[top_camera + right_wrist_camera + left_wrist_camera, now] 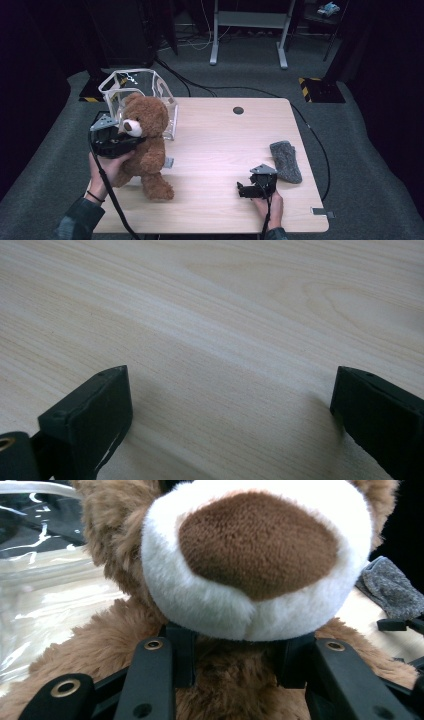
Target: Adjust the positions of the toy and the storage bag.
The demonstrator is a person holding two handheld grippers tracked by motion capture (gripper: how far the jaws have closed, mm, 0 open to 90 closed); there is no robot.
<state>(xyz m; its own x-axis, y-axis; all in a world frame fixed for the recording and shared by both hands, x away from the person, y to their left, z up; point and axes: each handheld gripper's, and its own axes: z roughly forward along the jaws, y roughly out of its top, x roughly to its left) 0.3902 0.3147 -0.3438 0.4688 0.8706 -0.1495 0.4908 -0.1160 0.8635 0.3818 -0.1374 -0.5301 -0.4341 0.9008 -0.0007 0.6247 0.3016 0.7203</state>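
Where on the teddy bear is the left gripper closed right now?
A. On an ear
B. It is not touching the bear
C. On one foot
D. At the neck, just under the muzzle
D: in the left gripper view the left gripper has its jaws pressed into the fur on either side of the teddy bear, just below its white muzzle.

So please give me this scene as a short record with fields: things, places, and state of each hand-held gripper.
held thing: teddy bear, upright at table's left side
left hand-held gripper: jaws closed on the bear's neck, under the muzzle
right hand-held gripper: jaws wide open, holding nothing, low over bare wood
clear box: directly behind the bear
grey sock: lying near the right edge
table: light wood
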